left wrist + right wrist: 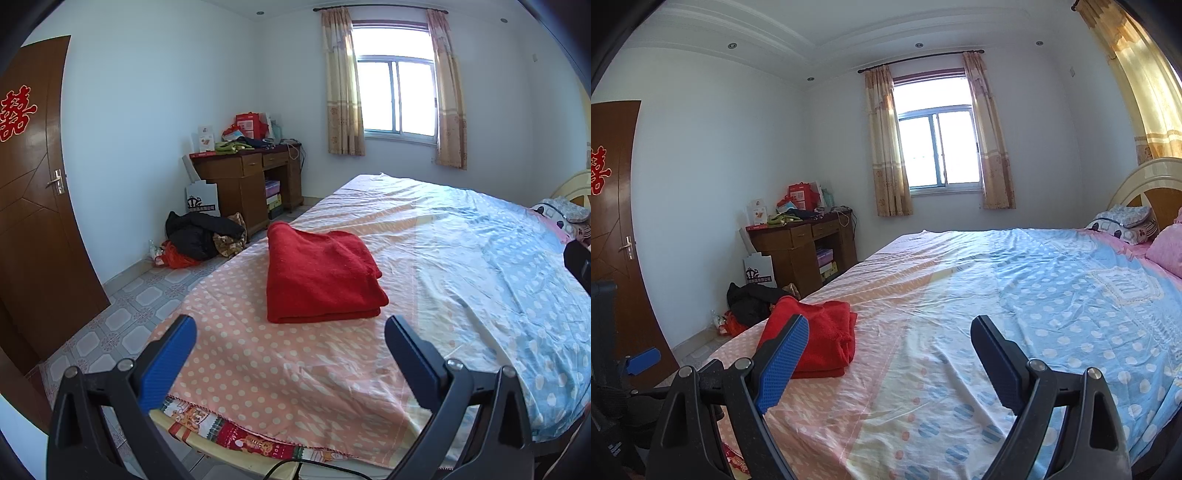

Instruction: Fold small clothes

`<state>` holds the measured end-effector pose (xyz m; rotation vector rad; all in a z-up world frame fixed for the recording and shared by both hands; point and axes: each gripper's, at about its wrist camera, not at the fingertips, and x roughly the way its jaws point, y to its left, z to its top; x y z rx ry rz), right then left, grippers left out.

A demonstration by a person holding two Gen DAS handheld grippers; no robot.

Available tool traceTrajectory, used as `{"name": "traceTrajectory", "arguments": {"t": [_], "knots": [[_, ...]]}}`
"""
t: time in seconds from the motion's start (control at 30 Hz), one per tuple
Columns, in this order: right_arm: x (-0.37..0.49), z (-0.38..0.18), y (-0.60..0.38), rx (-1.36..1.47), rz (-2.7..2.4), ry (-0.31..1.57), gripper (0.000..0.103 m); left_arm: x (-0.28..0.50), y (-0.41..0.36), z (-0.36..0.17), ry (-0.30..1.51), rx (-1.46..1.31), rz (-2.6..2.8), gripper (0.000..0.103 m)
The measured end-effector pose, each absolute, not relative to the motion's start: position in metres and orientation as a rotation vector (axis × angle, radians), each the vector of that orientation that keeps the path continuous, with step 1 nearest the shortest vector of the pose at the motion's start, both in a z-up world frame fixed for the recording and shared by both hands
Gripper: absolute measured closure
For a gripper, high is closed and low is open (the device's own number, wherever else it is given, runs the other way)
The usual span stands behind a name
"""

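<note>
A red garment (319, 273) lies folded in a neat stack on the pink polka-dot part of the bed sheet (258, 354), near the bed's left edge. My left gripper (290, 326) is open and empty, held just in front of the garment and apart from it. In the right wrist view the same red garment (827, 339) lies to the left. My right gripper (890, 328) is open and empty above the sheet (960, 332), to the right of the garment. The left gripper's blue pad shows at the right wrist view's left edge (642, 360).
The bed fills the foreground, with pillows (1126, 223) and a headboard (1145, 181) at the right. A wooden desk (247, 184) with clutter, a pile of dark clothes (201, 236) on the tiled floor and a brown door (33, 206) stand to the left. A curtained window (395, 99) is behind.
</note>
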<state>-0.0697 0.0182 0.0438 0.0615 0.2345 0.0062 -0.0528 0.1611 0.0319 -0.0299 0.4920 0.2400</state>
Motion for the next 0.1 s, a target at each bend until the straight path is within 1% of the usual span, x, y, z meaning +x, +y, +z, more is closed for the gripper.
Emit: {"name": "traceTrajectory", "arguments": {"t": [0.1], "knots": [[-0.0688,0.0439,0.0158,0.069,0.003,0.237,0.013,-0.0531,0.1602,0.032,0.49,-0.028,0.242,0.0]]}}
